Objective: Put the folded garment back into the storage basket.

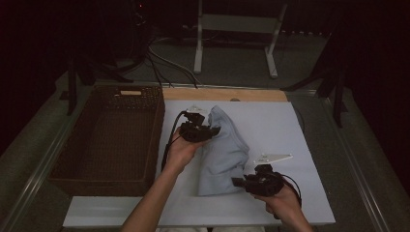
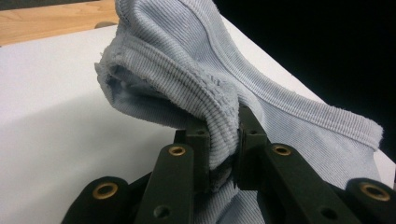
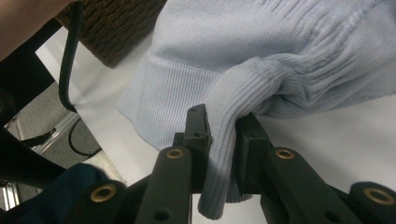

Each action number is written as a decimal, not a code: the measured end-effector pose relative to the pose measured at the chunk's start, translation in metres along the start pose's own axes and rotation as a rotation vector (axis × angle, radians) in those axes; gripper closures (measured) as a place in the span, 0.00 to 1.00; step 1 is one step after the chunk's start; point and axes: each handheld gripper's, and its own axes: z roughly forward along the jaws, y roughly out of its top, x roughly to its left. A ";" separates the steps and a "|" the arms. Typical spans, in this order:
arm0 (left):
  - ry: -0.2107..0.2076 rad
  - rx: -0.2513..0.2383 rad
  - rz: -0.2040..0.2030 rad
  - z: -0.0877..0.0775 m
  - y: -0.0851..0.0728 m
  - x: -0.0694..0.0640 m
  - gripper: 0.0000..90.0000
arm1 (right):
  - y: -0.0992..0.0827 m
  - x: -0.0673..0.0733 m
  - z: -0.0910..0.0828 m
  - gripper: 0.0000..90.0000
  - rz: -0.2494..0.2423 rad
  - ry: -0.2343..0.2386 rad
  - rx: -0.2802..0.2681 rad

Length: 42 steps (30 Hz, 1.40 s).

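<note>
High view: the light blue sweater (image 1: 222, 154) lies on the white desk (image 1: 290, 130) beside the wicker basket (image 1: 111, 140). Left gripper view: left tongs (image 2: 223, 140) pinch its ribbed hem. Right gripper view: right tongs (image 3: 223, 135) clamp a ribbed edge; lift evenly, keeping both grips firm.

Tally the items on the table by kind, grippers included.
Light blue garment: 1
Wicker basket: 1
White board: 1
Grippers: 2, left gripper and right gripper, each clamped on the garment
Total: 5
</note>
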 end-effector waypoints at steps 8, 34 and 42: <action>0.003 -0.003 -0.004 -0.004 0.003 0.002 0.91 | 0.007 0.004 0.002 0.87 -0.009 0.009 -0.003; 0.035 -0.006 -0.018 -0.021 0.012 0.011 0.91 | 0.028 0.015 0.009 0.87 -0.024 0.028 0.001; 0.038 -0.016 -0.029 -0.028 0.014 0.016 0.91 | 0.034 0.016 0.010 0.87 -0.022 0.040 -0.006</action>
